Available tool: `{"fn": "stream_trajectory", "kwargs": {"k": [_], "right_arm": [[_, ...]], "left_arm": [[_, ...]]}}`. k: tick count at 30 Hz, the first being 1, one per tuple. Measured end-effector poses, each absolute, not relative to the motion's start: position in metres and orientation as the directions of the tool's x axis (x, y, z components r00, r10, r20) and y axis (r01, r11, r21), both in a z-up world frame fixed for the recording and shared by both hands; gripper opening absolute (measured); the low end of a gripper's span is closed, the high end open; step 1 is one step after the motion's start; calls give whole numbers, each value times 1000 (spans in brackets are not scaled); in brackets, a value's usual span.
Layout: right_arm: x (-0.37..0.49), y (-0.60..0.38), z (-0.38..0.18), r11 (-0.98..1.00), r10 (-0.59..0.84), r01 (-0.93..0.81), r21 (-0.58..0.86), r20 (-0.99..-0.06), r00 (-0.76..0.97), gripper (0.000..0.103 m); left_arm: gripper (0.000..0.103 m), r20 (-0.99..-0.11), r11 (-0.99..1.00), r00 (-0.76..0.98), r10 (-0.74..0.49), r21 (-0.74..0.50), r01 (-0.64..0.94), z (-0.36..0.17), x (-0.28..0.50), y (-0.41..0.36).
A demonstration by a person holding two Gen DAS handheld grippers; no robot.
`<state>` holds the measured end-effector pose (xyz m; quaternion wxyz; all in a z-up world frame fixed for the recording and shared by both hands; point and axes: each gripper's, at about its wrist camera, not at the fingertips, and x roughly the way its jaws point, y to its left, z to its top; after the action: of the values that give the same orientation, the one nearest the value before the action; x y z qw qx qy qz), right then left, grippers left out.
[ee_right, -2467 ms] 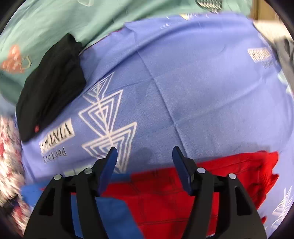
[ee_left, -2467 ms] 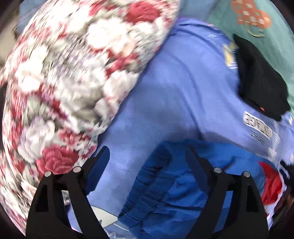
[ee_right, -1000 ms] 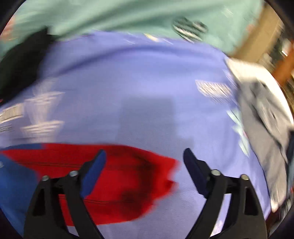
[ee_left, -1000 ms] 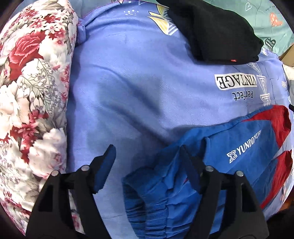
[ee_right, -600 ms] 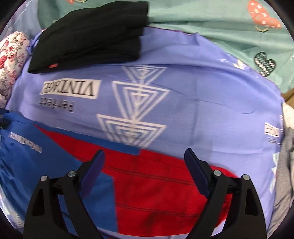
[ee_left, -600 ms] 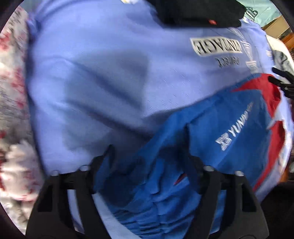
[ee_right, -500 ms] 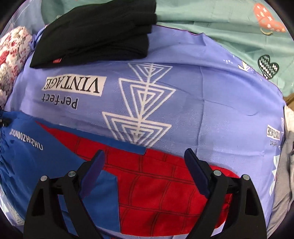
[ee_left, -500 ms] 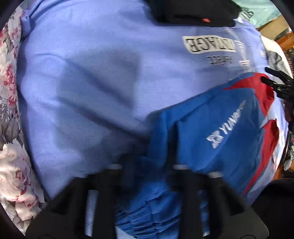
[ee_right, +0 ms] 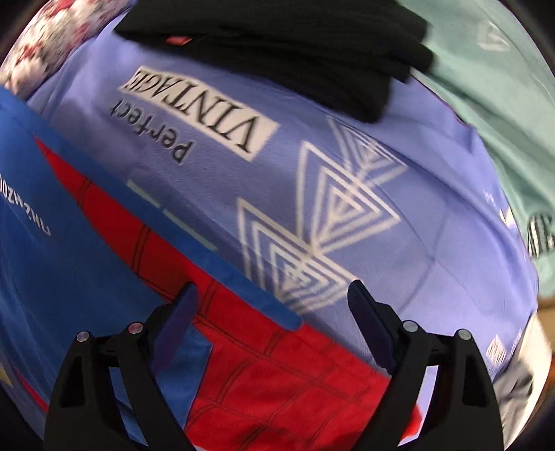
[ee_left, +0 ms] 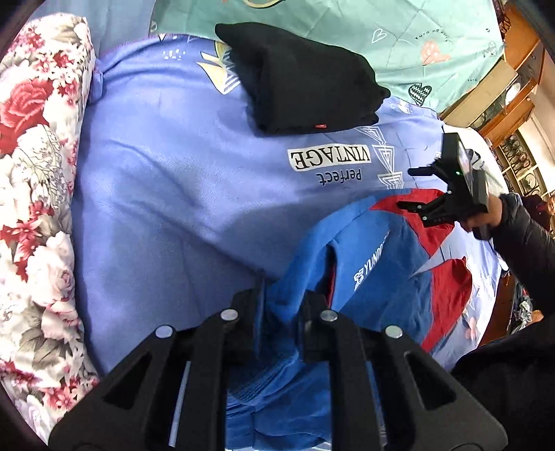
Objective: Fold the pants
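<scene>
Blue and red pants [ee_left: 381, 277] lie on a lilac blanket [ee_left: 173, 194]. My left gripper [ee_left: 282, 305] is shut on the blue waistband end of the pants. In the left wrist view my right gripper [ee_left: 412, 187] hovers open over the red leg part. In the right wrist view the right gripper [ee_right: 270, 312] is open, just above the red leg fabric of the pants [ee_right: 242, 347], with its jaws wide apart and nothing between them.
A folded black garment [ee_left: 298, 79] lies on the lilac blanket [ee_right: 381, 173] at the far side. A floral pillow [ee_left: 31, 173] borders the left. A mint green sheet [ee_left: 381, 31] lies beyond. Wooden shelves [ee_left: 513, 97] stand at the right.
My left gripper has closed on the waistband of the pants. My right gripper has moved lower and closer over the red leg and stays open.
</scene>
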<state>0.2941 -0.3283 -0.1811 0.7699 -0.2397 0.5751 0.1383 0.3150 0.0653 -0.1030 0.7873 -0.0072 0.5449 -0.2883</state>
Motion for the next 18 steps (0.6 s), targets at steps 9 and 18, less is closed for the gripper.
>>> {"fn": "stream_trajectory", "kwargs": {"k": [9, 18], "right_arm": [[299, -320, -194, 810, 17, -580, -80, -987, 160, 38], [296, -342, -162, 875, 154, -482, 44, -969, 192, 5]], "left_arm": [[14, -853, 839, 250, -459, -323, 439, -97, 312, 64], [14, -867, 859, 270, -419, -282, 426, -95, 310, 67]]}}
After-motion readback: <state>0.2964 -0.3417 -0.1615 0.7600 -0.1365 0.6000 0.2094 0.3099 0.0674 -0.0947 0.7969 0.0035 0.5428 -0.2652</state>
